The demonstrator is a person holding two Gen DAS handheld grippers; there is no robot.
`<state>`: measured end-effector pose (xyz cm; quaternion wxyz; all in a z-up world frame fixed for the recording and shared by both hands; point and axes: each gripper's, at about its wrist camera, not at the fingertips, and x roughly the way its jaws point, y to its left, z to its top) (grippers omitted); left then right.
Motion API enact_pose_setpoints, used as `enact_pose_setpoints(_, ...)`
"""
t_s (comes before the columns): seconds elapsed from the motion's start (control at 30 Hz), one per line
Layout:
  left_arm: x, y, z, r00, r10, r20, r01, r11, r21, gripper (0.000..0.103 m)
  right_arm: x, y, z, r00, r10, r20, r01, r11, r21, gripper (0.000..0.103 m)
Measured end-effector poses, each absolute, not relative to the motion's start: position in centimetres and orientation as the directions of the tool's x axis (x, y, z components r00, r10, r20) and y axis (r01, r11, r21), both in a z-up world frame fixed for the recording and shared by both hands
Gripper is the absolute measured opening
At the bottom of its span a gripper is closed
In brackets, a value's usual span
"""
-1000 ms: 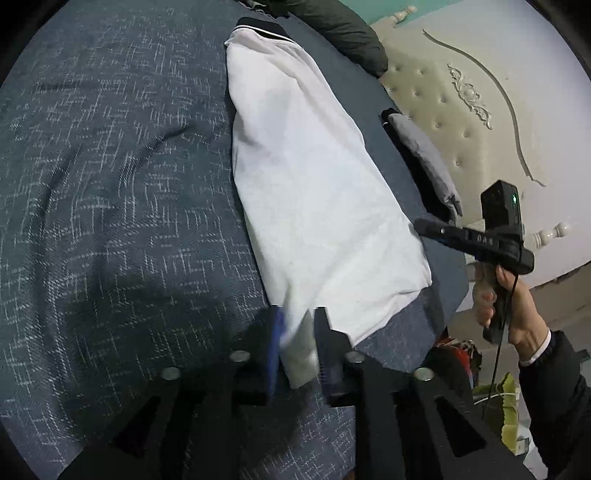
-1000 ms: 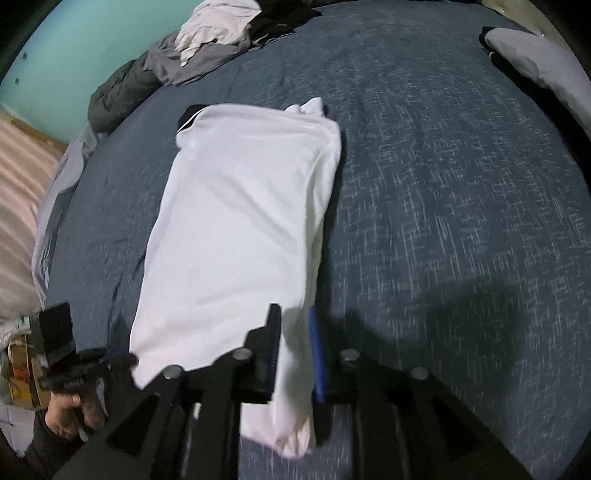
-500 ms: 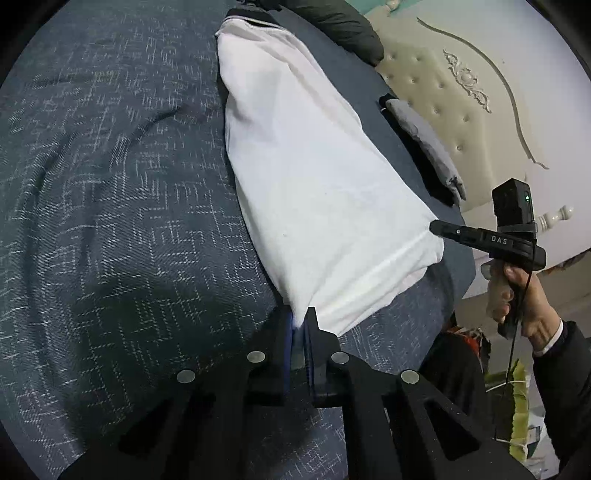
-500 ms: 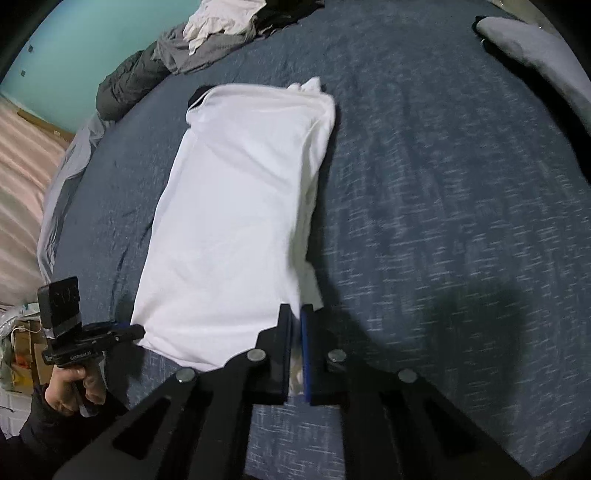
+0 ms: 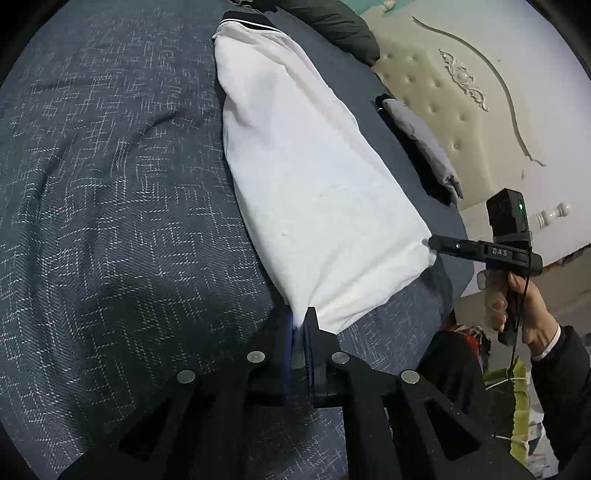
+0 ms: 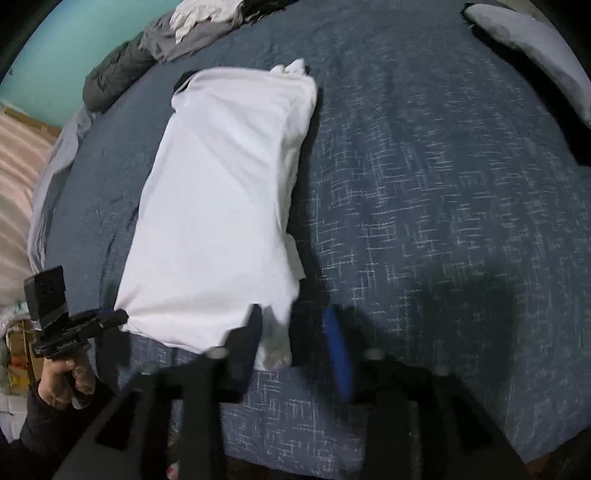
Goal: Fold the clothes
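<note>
A white shirt (image 5: 314,177), folded into a long strip with its dark collar at the far end, lies on the blue bedspread (image 5: 110,184). My left gripper (image 5: 299,325) is shut on the shirt's near hem corner. In the right wrist view the shirt (image 6: 221,206) runs away from me. My right gripper (image 6: 293,312) stands open, its fingers wide apart around the other hem corner, which rests loose on the bed. The left gripper (image 6: 120,316) shows there at the shirt's left corner. The right gripper (image 5: 434,243) shows in the left wrist view at the right corner.
A folded grey garment (image 5: 424,147) lies by the cream headboard (image 5: 461,92). A dark jacket (image 6: 110,74) and a heap of clothes (image 6: 207,22) sit at the bed's far side. The bed's near edge runs just below both grippers. A hand (image 5: 517,306) holds the right gripper.
Both grippers closed on the hem corners and drew the shirt taut toward the near edge. The right gripper has now opened and let its corner drop; the left stays shut.
</note>
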<state>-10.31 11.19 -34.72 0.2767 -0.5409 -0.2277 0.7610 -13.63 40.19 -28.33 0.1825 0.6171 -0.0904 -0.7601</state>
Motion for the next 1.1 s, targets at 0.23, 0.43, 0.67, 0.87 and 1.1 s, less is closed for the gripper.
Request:
enact_pose_setpoints(0.23,-10.1,11.3,-34.6,-0.261,0.663,-0.701,-0.181,-0.747,-0.639,0.006,-12.4,39.0,-29.8,-0.129,-0.375,-0.918,0.215,-0.914,0.343,0.018)
enact_pose_setpoints(0.43,-9.9,11.2,-34.4,-0.258,0.656,-0.709,-0.192,-0.754,-0.628,0.006,-12.0,40.3,-29.8,-0.154,-0.385,-0.91,0.2,-0.914,0.353,0.005)
enact_pose_setpoints(0.67,-9.8,10.7,-34.6,-0.256,0.662,-0.705,-0.183,-0.749,-0.637,0.006,-11.9,40.2,-30.3,-0.108,-0.401,-0.91,0.195,-0.906,0.376,0.005)
enact_pose_setpoints(0.87,-9.8,10.3,-34.9,-0.252,0.671,-0.697,-0.164,-0.739,-0.653,0.006,-12.8,40.5,-30.1,-0.074,-0.385,-0.92,0.192,-0.911,0.366,0.014)
enact_pose_setpoints(1.1,-9.7,9.5,-34.4,-0.275,0.665,-0.695,-0.149,-0.743,-0.652,0.021,-16.7,41.1,-25.3,-0.192,-0.362,-0.912,0.187,-0.926,0.328,0.032)
